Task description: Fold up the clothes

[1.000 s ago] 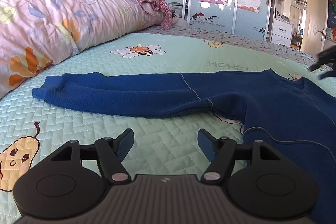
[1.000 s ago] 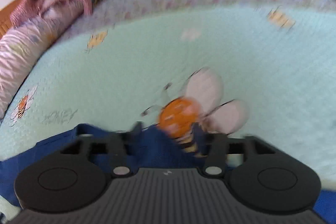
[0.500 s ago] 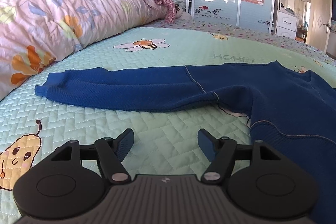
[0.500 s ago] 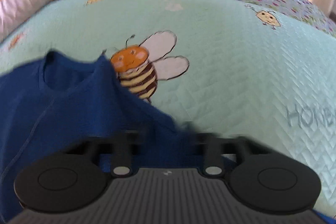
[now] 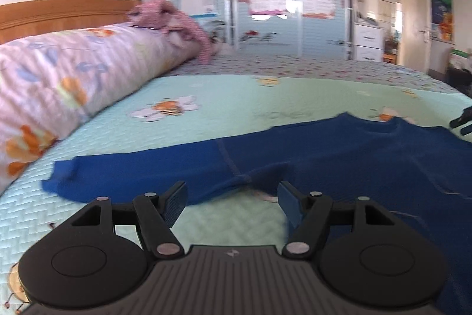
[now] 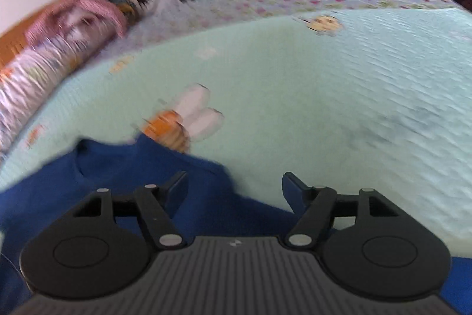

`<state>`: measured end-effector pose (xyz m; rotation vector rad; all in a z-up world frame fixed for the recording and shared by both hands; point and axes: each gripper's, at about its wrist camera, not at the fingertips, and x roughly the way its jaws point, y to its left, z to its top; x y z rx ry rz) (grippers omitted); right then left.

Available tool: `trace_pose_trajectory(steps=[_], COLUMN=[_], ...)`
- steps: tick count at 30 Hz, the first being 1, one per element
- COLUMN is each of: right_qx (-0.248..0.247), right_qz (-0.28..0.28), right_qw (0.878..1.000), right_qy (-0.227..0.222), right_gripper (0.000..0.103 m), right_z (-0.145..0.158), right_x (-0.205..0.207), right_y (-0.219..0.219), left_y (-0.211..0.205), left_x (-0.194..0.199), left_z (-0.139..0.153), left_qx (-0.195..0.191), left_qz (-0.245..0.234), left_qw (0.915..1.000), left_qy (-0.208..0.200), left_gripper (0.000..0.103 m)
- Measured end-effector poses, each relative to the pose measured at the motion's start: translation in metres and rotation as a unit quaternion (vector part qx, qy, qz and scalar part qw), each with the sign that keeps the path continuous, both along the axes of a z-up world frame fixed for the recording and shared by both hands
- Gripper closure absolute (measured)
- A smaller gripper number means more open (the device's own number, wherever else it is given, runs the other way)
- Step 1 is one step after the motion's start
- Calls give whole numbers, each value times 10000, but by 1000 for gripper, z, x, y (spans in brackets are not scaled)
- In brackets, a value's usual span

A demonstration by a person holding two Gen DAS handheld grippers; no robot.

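Two hand-held grippers are seen over one blue sweater (image 5: 339, 155), which is spread flat on a mint quilted bedspread (image 5: 236, 96) printed with bees. From the left wrist view, the left gripper (image 5: 233, 198) is held wide, nothing between its blue-padded fingers (image 5: 175, 201); bare bedspread and the near edge of the sweater's armpit area are framed in the gap. One sleeve (image 5: 132, 176) is laid out to the left, its cuff toward the rolled floral duvet (image 5: 59, 84) at far left; the sweater's body is spread to the right and its neckline (image 5: 380, 124) is at the far edge. Part of the other gripper is caught at the right border of that view, just past the shoulder. From the right wrist view, the right gripper (image 6: 235, 188) is shown with jaws opening, already wide apart, nothing pinched; its left finger (image 6: 177, 191) is over blue fabric and its right finger is over bedspread, just past the sweater's edge. Contact with the cloth cannot be told because of blur. A bee print (image 6: 174, 129) is seen just beyond the neckline (image 6: 88, 155). A pink garment (image 5: 165, 19) is piled on the far end of the duvet, a wooden headboard (image 5: 59, 14) is behind it, and wardrobe doors (image 5: 265, 5) with posters are seen past the far end of the bed.
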<state>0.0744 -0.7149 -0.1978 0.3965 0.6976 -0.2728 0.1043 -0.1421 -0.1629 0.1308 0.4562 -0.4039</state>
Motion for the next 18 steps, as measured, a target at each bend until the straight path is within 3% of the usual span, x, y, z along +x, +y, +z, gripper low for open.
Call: trace_pose_trajectory(steps=[5,7,9,13,16,17,18], right_qx=[-128,-473,-758,-1042,-826,-759,-744], right_qz=[-86,-8,-58,-748,-702,-655,-595], right_qw=[9998,9985,9963,9907,9936,9946,9952], right_qy=[161,276,403,464,318,262,229], right_gripper=[33,54,103,103,94,79,53], right_z=[-18,-20,-21,-15,-8,-5,-4], right_x=[-9,-5,-5,-31,-58,-67,-73], right_y=[-10,-1,-1,-25,-25,-23,-21], left_y=[-35,-51,-67,-84,-85,-86,-88], left_x=[-8,-12,-17,-26,-28,-29,-29], left_z=[-1,-3,-7,-15,-18,-20,-20], left_qx=[26,95,242,514,531,535,540], left_qz=[-572,-811,-997,-1205,-1215,-1219,-1229], left_qw=[9981,9961,9937,9897,9887,9883,9878], left_qy=[238,333,456,576,699,749,791], left_gripper=[33,33,33,33,33,33,33])
